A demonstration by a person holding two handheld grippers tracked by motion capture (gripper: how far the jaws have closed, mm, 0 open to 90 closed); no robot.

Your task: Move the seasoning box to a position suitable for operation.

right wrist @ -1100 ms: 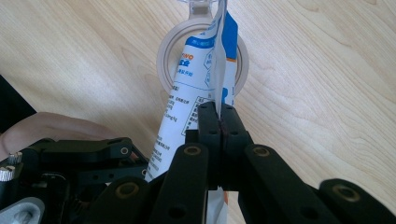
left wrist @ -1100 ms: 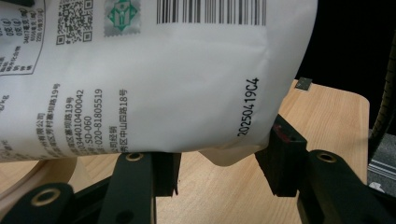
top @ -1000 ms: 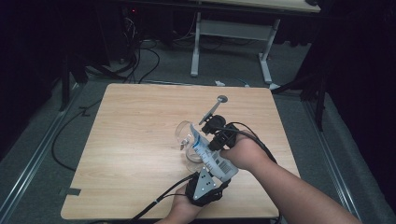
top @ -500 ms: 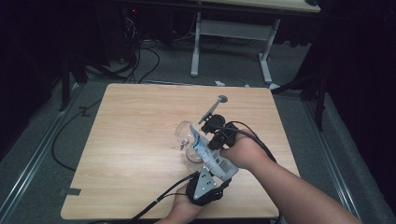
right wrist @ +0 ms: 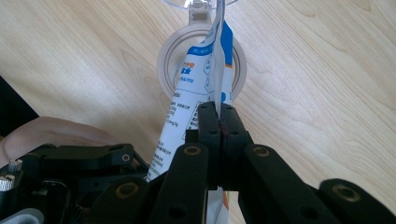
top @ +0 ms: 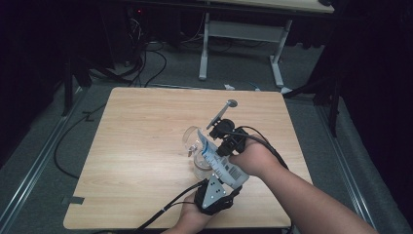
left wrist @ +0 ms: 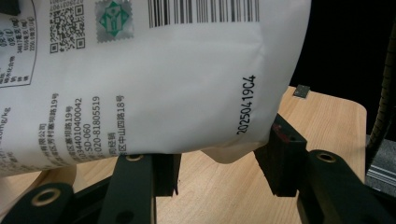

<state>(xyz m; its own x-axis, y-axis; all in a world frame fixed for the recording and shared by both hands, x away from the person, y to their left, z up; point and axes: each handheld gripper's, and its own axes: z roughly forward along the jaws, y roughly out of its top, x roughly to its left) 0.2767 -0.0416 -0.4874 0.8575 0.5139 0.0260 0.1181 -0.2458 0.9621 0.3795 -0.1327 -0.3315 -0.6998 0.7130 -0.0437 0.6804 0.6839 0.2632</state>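
White-and-blue printed plastic pouch [top: 217, 160] is tilting over a clear glass jar [top: 200, 165] near the wooden table's [top: 141, 141] middle; the left gripper [left wrist: 219, 175] is apparently clamping its bottom, the right gripper [right wrist: 218, 122] pinching its edge tightly.

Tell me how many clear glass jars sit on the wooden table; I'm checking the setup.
1. A clear glass jar with a hinged lid stands near the middle of the light wooden table, under the white and blue printed pouch; the hands may hide others.
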